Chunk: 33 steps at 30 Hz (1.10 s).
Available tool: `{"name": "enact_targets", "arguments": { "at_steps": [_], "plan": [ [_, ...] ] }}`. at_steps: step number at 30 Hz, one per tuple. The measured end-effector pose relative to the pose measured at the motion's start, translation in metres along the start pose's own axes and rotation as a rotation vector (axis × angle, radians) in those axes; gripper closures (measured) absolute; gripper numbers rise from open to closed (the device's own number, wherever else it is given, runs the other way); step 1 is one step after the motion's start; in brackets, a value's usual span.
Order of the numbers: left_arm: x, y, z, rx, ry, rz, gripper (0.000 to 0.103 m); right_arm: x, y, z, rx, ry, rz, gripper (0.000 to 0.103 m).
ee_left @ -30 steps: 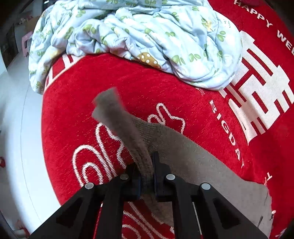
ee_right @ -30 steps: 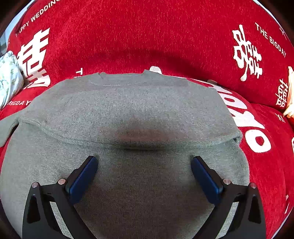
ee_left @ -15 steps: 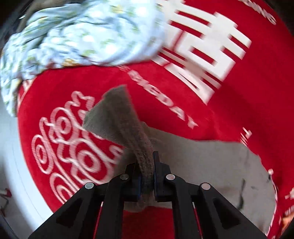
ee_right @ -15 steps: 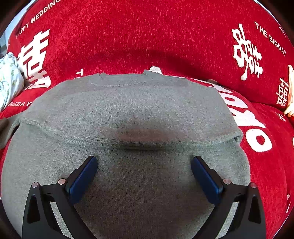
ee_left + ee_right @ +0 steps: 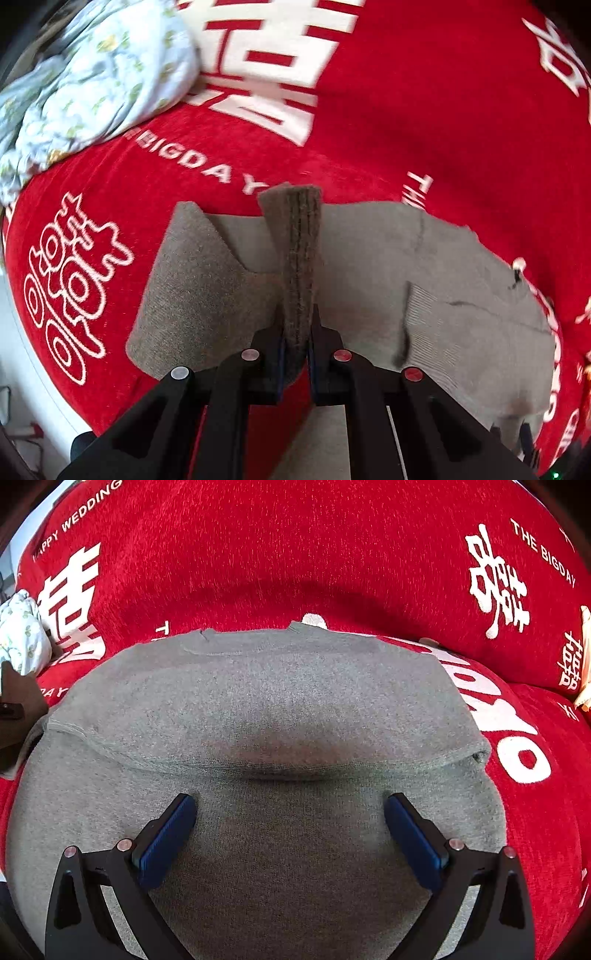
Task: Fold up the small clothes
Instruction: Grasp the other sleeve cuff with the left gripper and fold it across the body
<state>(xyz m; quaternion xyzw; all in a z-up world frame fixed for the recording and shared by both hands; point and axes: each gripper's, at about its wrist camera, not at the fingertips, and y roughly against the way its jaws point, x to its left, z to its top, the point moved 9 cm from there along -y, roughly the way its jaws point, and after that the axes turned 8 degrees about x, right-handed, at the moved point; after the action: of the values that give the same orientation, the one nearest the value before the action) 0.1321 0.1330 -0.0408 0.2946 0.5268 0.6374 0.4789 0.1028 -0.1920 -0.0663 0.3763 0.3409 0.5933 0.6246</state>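
A small grey knit sweater (image 5: pixel 266 701) lies flat on a red sofa cover, with its lower part folded up over the chest. My right gripper (image 5: pixel 290 830) is open, low over the sweater's near half, its blue pads (image 5: pixel 166 838) wide apart. My left gripper (image 5: pixel 298 332) is shut on the sweater's sleeve cuff (image 5: pixel 299 236) and holds it raised over the sweater's body (image 5: pixel 388 258). The sleeve (image 5: pixel 192 280) drapes down to the left of the fingers.
The red sofa cover (image 5: pixel 295 554) with white lettering rises into a backrest behind the sweater. A crumpled light-blue patterned blanket (image 5: pixel 85 81) lies at the far left; it also shows in the right wrist view (image 5: pixel 22 635). The sofa's left edge drops to a white floor (image 5: pixel 22 369).
My left gripper has swung to the right with the sleeve cuff, from over the bare red cover to above the sweater's body. The right gripper has not moved.
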Motion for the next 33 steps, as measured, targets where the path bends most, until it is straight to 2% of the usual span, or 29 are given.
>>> {"name": "enact_targets", "arguments": {
  "at_steps": [10,17,26,33],
  "plan": [
    [-0.059,0.014,0.002,-0.013,-0.069,0.022,0.093,0.001,0.001,0.0,-0.005,-0.01,0.016,0.001],
    [-0.115,0.024,0.001,-0.024,-0.151,0.021,0.093,0.001,0.002,0.0,-0.005,-0.017,0.03,0.001],
    [-0.174,0.024,-0.013,-0.02,-0.236,0.023,0.093,-0.009,0.018,-0.009,-0.005,-0.045,0.11,0.001],
    [-0.22,0.025,-0.029,-0.022,-0.298,0.024,0.093,-0.02,0.026,-0.023,-0.025,-0.025,0.114,0.001]
  ]
}}
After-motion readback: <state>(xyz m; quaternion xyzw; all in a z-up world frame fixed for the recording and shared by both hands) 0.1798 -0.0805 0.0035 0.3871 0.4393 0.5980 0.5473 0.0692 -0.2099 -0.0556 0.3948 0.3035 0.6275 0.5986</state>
